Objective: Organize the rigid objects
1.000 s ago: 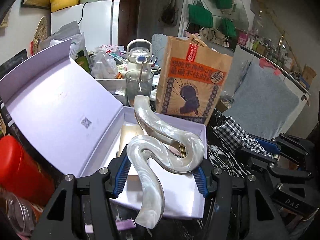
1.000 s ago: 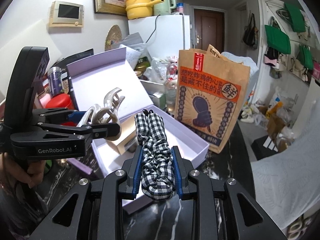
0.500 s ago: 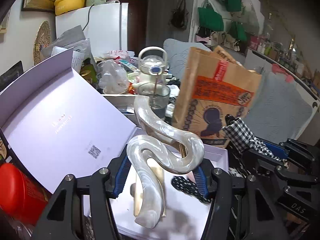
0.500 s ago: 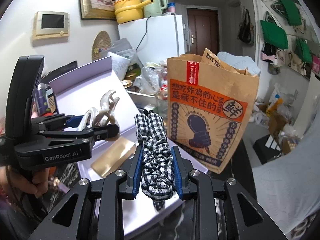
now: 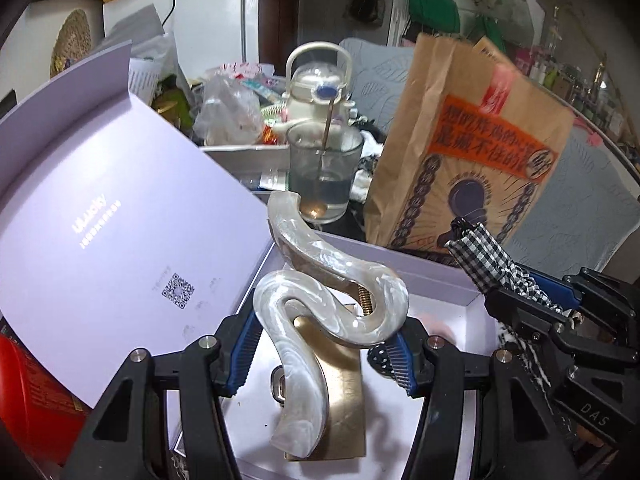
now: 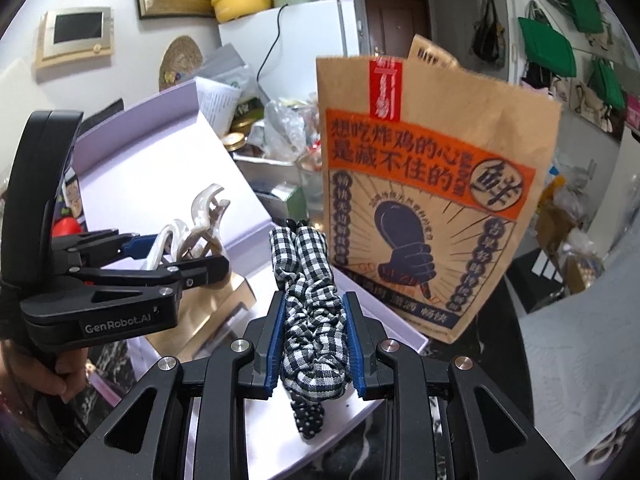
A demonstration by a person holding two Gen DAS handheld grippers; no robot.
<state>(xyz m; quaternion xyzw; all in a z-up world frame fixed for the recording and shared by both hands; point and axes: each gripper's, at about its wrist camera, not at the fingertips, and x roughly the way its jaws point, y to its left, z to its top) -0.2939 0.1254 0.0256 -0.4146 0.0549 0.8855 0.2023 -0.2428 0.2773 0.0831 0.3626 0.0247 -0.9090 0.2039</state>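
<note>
— Tools first: what is each one holding?

— The left tool (image 5: 326, 354) pinches a pearly white hair claw clip (image 5: 320, 312) between its blue pads, the clip's curved arm hanging down below the jaws. The right tool (image 6: 314, 350) squeezes a black-and-white gingham scrunchie (image 6: 310, 300) that stands up between its fingers.

— Where are they?

— Both hang over an open lilac gift box (image 5: 432, 276) on the dark marbled counter (image 6: 476, 344). Its lid (image 5: 120, 208) stands tilted back on the left, a QR code printed inside.

— Anything in the box?

— A gold card (image 5: 344, 400) lies flat on its floor under the clip, with a dark polka-dot piece (image 6: 310, 418) beside it, just below the scrunchie.

— And behind?

— A glass (image 5: 324, 176) with a spoon in it stands just past the far wall of the box, a white kettle behind that, and a brown paper bag (image 6: 432, 184) with an orange band stands upright at the box's far right corner. A hand (image 6: 44, 372) grips the left tool's handle.
</note>
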